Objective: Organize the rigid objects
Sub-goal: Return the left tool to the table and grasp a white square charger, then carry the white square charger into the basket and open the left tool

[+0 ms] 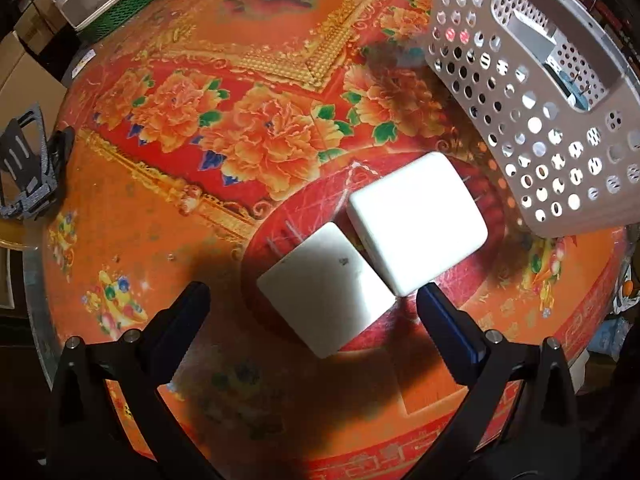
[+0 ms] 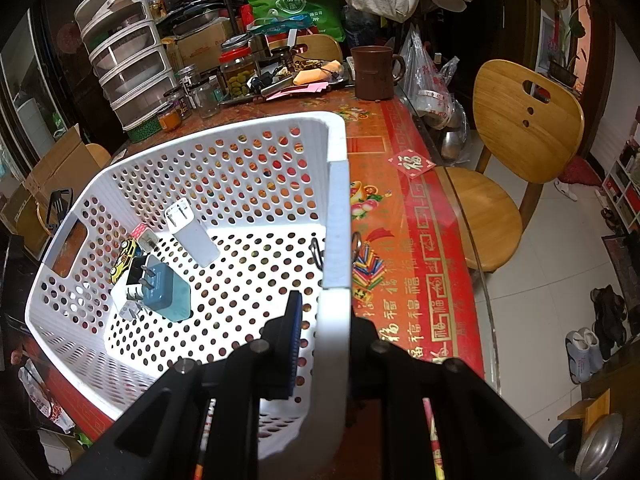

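Observation:
Two white rectangular adapter blocks lie side by side on the red flowered tablecloth [image 1: 160,240]: a nearer one [image 1: 344,312] and a farther, brighter one [image 1: 416,224]. My left gripper [image 1: 312,294] points down over the nearer block with its jaws wide open on either side, not touching it. The white perforated basket [image 1: 532,120] stands tilted at the upper right. My right gripper [image 2: 332,320] is shut on the basket's side wall [image 2: 338,208]. Inside lie a teal charger [image 2: 168,294], a white charger [image 2: 192,236], a yellow toy car [image 2: 124,260] and small plugs.
A black stand [image 1: 28,160] sits at the table's left edge. Coloured sticks [image 2: 370,268] lie just outside the basket. Jars, a drawer unit [image 2: 124,52] and a brown mug [image 2: 372,72] crowd the far end. A wooden chair [image 2: 520,128] stands beside the table.

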`<state>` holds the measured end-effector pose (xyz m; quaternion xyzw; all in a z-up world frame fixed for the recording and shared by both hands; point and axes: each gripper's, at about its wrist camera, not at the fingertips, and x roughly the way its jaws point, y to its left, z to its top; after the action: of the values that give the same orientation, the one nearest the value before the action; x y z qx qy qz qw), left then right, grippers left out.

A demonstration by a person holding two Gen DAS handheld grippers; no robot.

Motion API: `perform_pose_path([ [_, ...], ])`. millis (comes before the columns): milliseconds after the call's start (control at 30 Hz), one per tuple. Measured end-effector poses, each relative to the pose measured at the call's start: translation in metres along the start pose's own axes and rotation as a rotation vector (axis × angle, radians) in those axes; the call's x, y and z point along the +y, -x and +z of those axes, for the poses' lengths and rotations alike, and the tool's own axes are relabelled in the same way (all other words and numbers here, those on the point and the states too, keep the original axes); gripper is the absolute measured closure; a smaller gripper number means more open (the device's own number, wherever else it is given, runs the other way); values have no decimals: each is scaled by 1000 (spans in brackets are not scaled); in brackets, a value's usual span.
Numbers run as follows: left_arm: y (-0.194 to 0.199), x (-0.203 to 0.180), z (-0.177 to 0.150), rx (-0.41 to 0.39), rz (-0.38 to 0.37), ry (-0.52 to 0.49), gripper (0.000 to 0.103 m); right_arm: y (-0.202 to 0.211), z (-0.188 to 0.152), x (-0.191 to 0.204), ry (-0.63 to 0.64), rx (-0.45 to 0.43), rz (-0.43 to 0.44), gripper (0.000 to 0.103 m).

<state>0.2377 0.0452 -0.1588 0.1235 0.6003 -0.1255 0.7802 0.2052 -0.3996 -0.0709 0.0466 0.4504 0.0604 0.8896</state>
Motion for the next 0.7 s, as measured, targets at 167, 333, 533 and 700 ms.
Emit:
perform_pose_path([
  [167,-2,-4,3,0,-25,0,22,0,-1,0,3,1,-1,87],
  [333,4,-3,1,-5,-43,12,43,0,-1,0,2,1,-2,87],
  [533,5,6,-2,-15,-36,37,43,0,-1,0,3,1,-2,87],
  [700,23,11,-3,-58,-26,47,43,1,-1,0,6,2,-2,87],
])
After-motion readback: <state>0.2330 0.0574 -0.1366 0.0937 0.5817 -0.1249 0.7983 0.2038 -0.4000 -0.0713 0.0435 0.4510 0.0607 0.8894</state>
